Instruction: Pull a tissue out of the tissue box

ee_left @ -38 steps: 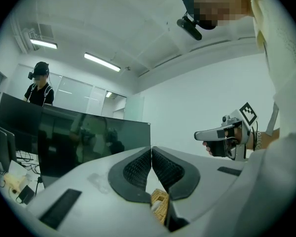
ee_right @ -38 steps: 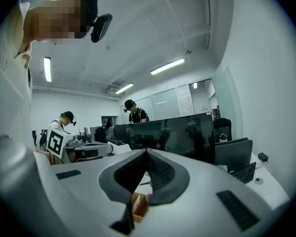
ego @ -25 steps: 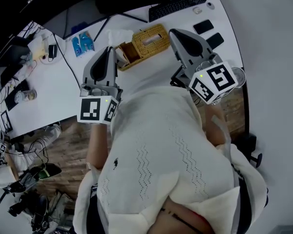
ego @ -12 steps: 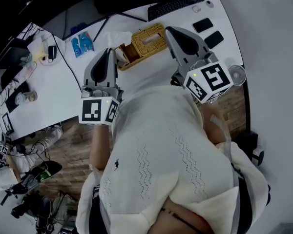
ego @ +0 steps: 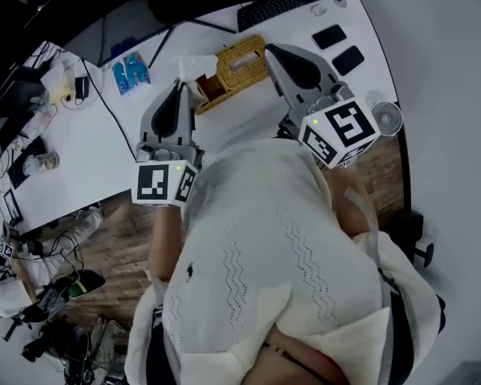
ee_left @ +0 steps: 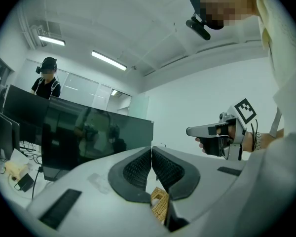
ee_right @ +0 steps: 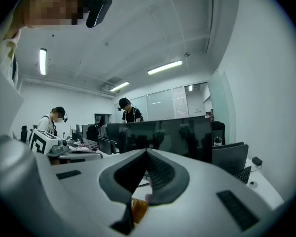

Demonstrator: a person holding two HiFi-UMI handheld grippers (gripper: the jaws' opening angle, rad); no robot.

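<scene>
Tissue box (ego: 242,61): wicker, on the white worktop (ego: 104,147), ahead of both claws and between their tips.

Left claw (ee_left: 151,152): pads pressed together, nothing in them, raised off the worktop and pointing about level. Right claw (ee_right: 147,153): tips meet, also empty, raised near the box's right end.

White crumpled sheet (ego: 191,65), likely a tissue, lies just beside the box's left end, past the left claw tip. Can't tell if it touches the box or comes from the slot.

Step, as a judgement: ambiguous. Either a tissue is already out and let go, claws backing off, or that sheet is a stray and the claws are only hovering ahead of a reach. Neither claw is on the slot. Any pull would need a claw opened and brought down over the top opening, since tissue is thin and tears easily.

Writing: only black-and-white square markers on the claw cubes (ego: 162,183), no words. Print on the blue packs (ego: 132,72) is too small to read. No brand visible on the box.
</scene>
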